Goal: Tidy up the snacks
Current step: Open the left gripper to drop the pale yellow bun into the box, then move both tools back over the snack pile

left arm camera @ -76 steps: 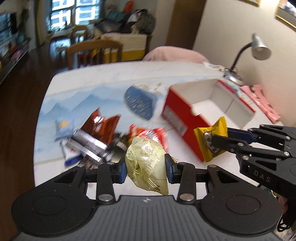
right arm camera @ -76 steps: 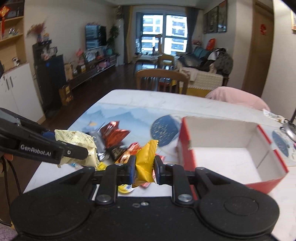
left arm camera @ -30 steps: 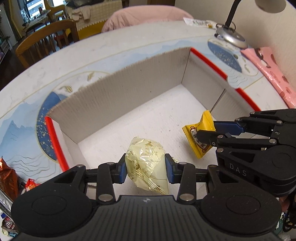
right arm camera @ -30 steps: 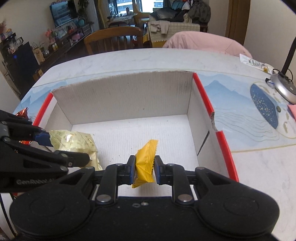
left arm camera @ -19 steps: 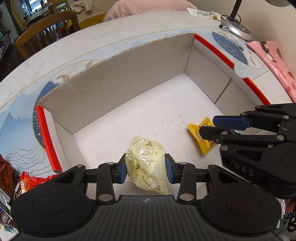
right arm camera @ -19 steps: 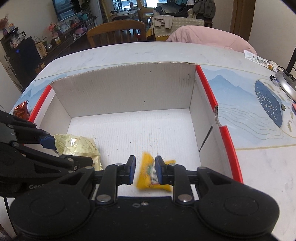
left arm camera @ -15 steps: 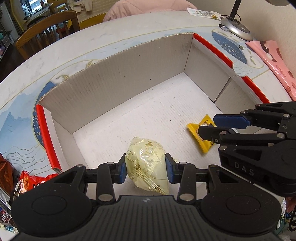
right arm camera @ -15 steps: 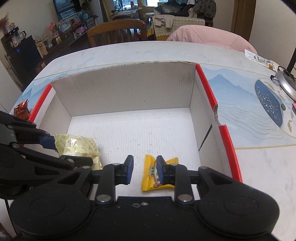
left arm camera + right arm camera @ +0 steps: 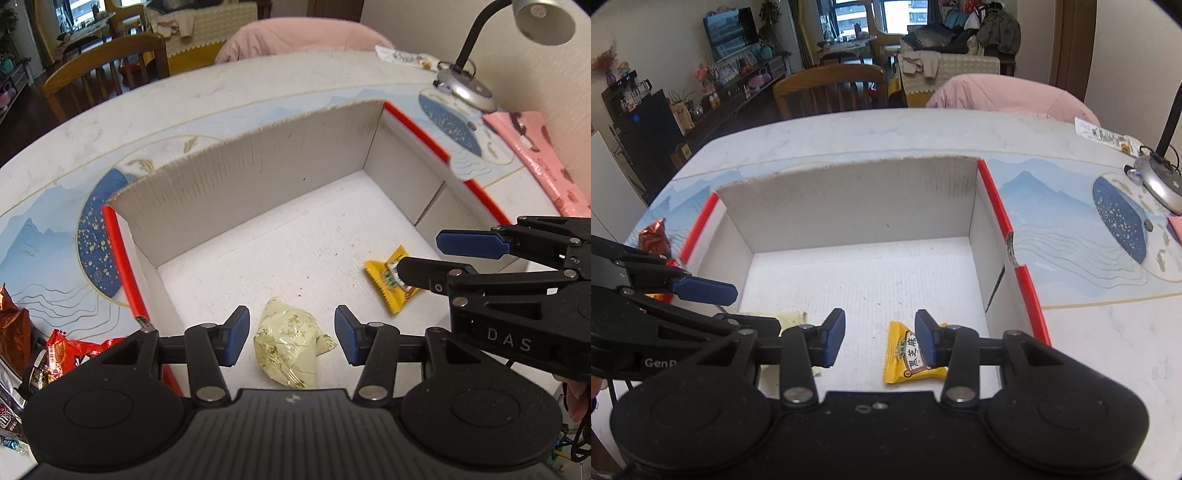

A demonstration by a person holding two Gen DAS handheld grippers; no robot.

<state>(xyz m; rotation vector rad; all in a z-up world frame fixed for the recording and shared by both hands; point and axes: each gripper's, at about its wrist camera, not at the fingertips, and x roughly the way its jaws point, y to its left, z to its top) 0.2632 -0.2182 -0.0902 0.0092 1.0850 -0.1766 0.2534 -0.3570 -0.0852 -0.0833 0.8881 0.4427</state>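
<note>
- The cardboard box [image 9: 258, 177] with red edges stands open on the surface [image 9: 221, 85], and it is the landmark for all places here.
- The left gripper [image 9: 291, 334] hangs over the near part of the box floor. Its jaws have just been opening and now stand spread, and the blue pads [image 9: 236, 334] do not touch anything.
- The pale yellow-green snack bag [image 9: 290, 349] lies on the box floor, seen between the two pads of the left gripper with a gap on each side. It is free, not pinched.
- The right gripper [image 9: 880, 339] is over the same near part of the box, on the right of the left gripper. Its jaws have also just been opening and stand apart.
- The small yellow snack packet [image 9: 910, 354] lies flat on the box floor. In the right wrist view its right side is hidden behind the right pad, so I cannot tell if the pad touches it; the left pad is clearly away from it.
- In the left wrist view the yellow packet is to the right of the pale bag, near the right wall of the box, and the two do not touch.
- Outside the box, past its left wall, red and orange snack packs [image 9: 70, 350] lie on the surface.
- Beyond the right wall of the box the desk lamp [image 9: 465, 88] stands on the surface.
</note>
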